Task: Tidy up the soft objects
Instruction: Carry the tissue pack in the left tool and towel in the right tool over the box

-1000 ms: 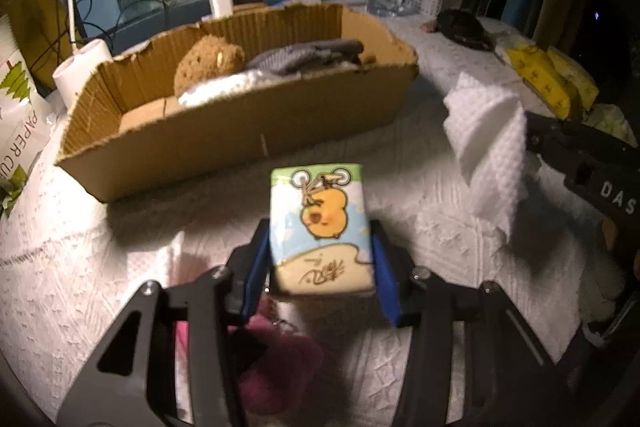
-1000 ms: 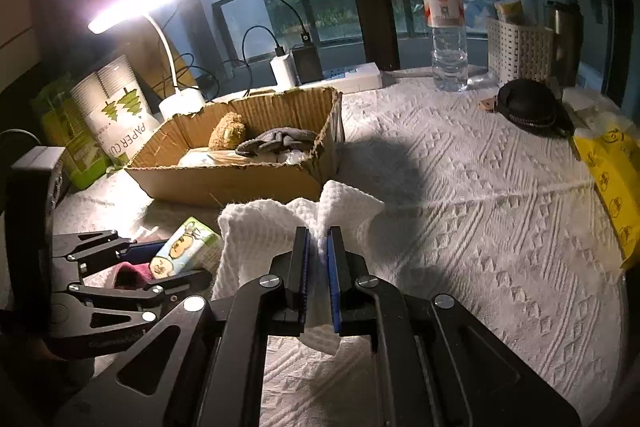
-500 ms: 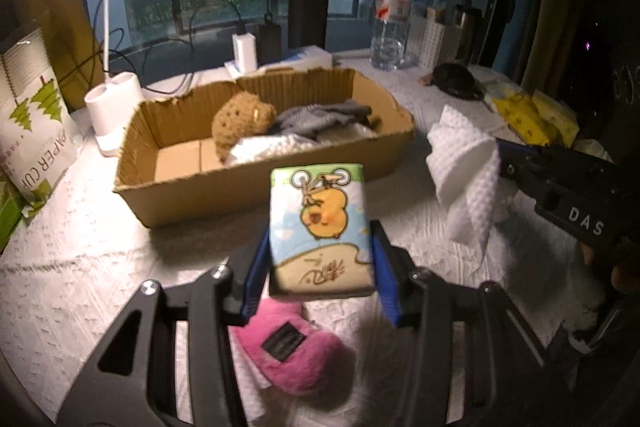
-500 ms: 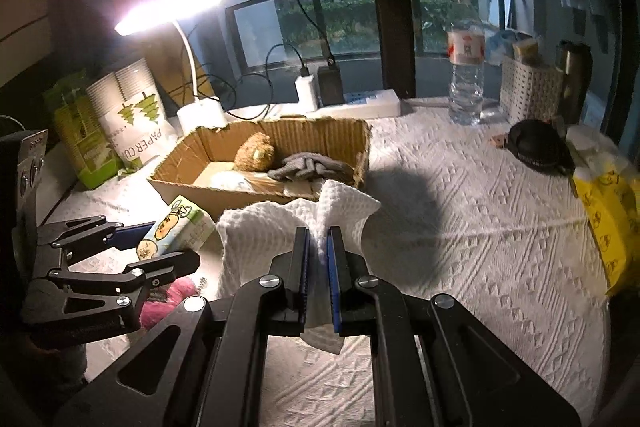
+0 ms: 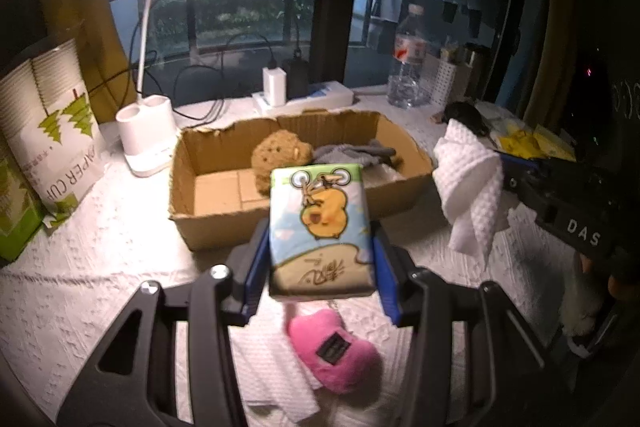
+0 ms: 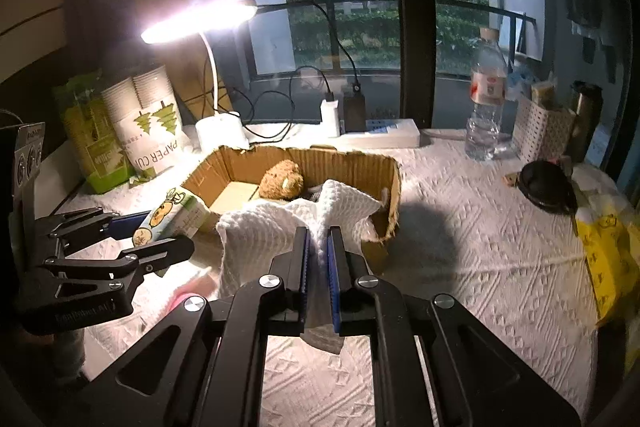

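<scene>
The left gripper (image 5: pixel 320 259) is clamped on a tissue pack (image 5: pixel 318 217) with a yellow cartoon chick on it, blue pads pressed to both long sides, held up off the table. The right gripper (image 6: pixel 318 259) is pinched tight on a white waffle-weave cloth (image 6: pixel 280 231), which is bunched up above the pads and hangs down below them.

One cardboard box (image 5: pixel 208 211) is set toward the back of the table, near the lamp base (image 5: pixel 146 133). Inside it, one brown plush toy (image 5: pixel 280 155) and a grey fabric item (image 5: pixel 354 153) are seen at the right end; the left end is bare cardboard. A white piece under the grey fabric can't be made out.

Counted: two grippers, one box, one pack, one cloth, one water bottle (image 6: pixel 486 107), one sleeve of paper cups (image 6: pixel 150 123).

A pink plush (image 5: pixel 334 351) lying on the white tablecloth (image 6: pixel 480 267) below the pack is shown fully only in the left wrist view; in the right wrist view just a pink sliver is caught. The white perforated basket (image 6: pixel 538 129) and a black round thing (image 6: pixel 546 187) are clearer from the right wrist.
</scene>
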Motion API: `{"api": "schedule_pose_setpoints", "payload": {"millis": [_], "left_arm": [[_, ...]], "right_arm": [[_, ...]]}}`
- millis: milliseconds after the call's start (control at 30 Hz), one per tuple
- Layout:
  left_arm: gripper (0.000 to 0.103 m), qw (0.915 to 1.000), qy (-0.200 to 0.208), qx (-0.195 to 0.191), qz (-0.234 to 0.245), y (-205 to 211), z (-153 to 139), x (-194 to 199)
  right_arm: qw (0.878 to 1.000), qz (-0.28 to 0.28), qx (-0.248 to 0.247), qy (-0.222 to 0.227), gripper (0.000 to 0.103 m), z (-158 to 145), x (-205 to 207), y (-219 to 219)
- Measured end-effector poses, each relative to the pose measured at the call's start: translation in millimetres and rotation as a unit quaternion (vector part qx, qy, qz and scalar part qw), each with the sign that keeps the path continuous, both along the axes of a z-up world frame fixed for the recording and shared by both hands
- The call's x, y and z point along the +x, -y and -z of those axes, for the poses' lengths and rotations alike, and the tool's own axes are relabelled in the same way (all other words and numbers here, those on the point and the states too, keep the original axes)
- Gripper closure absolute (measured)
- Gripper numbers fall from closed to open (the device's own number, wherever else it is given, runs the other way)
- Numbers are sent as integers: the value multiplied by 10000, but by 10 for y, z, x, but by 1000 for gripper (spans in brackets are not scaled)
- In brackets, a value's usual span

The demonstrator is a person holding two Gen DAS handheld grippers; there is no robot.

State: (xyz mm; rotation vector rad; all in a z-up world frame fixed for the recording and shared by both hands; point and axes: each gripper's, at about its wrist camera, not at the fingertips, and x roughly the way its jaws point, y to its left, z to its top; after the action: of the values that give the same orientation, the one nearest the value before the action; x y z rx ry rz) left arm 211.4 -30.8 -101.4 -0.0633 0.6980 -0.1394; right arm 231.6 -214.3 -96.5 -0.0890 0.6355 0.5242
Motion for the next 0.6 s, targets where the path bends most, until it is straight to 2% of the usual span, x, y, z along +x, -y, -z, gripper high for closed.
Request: {"api": "schedule_pose_setpoints", "payload": {"millis": [600], "left_arm": [[55, 9978, 471, -114, -443, -584, -209, 93]], "right_arm": [[9988, -387, -122, 289, 93, -256, 187, -539]]}}
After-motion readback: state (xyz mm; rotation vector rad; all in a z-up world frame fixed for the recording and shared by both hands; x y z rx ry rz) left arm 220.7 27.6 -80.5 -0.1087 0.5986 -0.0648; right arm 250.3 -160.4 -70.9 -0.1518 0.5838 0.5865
